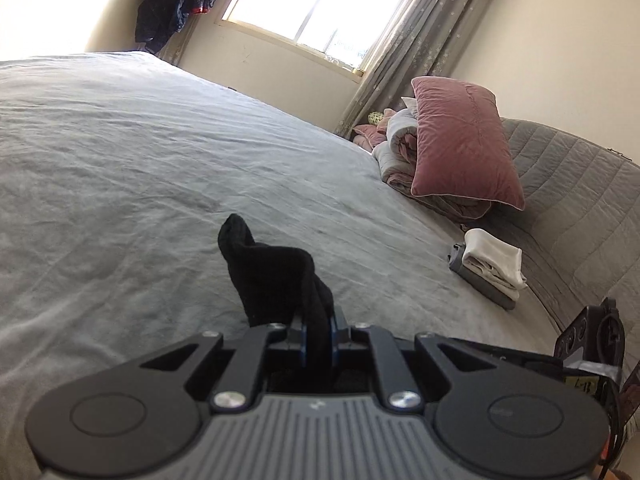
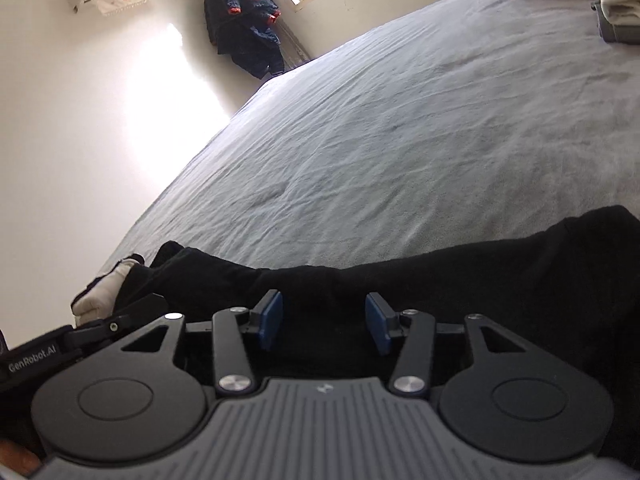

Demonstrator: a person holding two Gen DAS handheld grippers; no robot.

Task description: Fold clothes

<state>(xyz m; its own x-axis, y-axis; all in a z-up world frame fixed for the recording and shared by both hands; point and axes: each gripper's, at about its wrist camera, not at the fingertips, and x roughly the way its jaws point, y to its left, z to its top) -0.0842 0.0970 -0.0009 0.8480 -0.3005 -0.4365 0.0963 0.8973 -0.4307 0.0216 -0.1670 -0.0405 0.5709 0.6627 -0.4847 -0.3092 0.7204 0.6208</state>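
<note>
The left gripper [image 1: 314, 330] is pinching the black garment [image 1: 280, 276] above the bed [image 1: 160, 160] while the right gripper [image 2: 324, 326] is gaping over it, so the loose cloth risks sagging and bunching.

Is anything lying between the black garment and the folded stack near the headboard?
Nothing visible: from the black knit garment pinched in the left gripper to the stack of folded white and grey clothes, only bare grey bedsheet shows.
</note>
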